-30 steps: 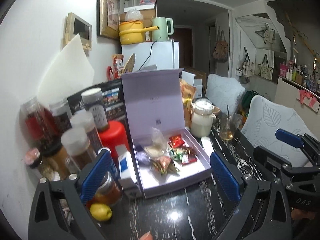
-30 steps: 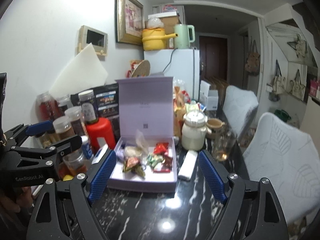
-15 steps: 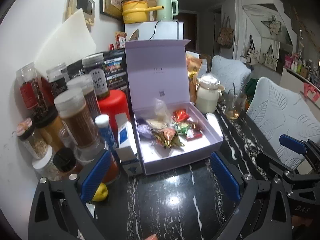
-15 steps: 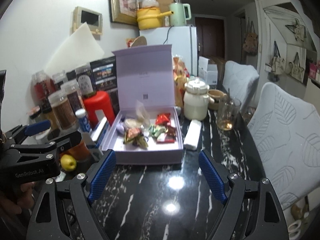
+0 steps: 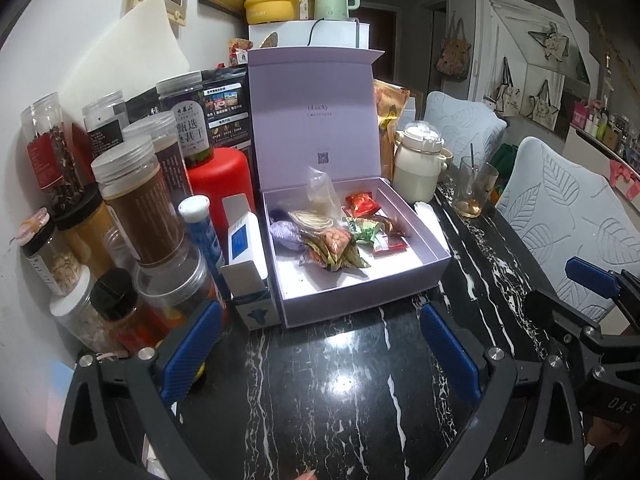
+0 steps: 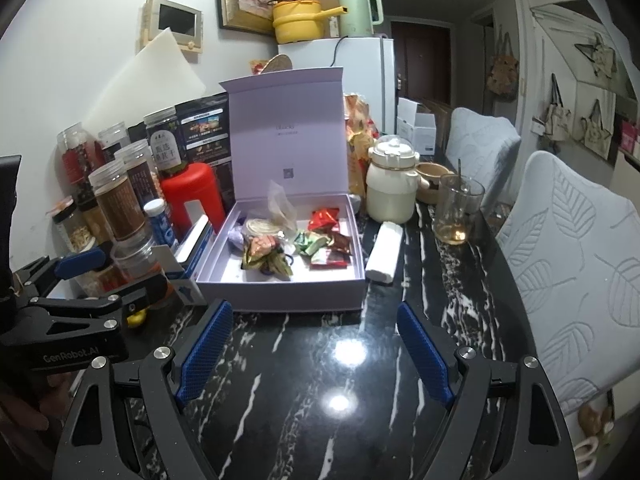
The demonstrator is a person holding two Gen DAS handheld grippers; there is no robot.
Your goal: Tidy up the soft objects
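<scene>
I am over a black table (image 6: 304, 392) with white streaks. On it sits a big purple box (image 5: 352, 288) with its lid standing up. Jars (image 5: 136, 208) crowd the left side of the box, and a cream pot (image 6: 392, 192) stands at its right. Inside the box lie the soft snack packets (image 6: 296, 244), all in a little heap. My left gripper (image 5: 320, 352) has its fingers spread wide and holds nothing. My right gripper (image 6: 316, 352) is spread wide too, holding nothing, just in front of the box.
</scene>
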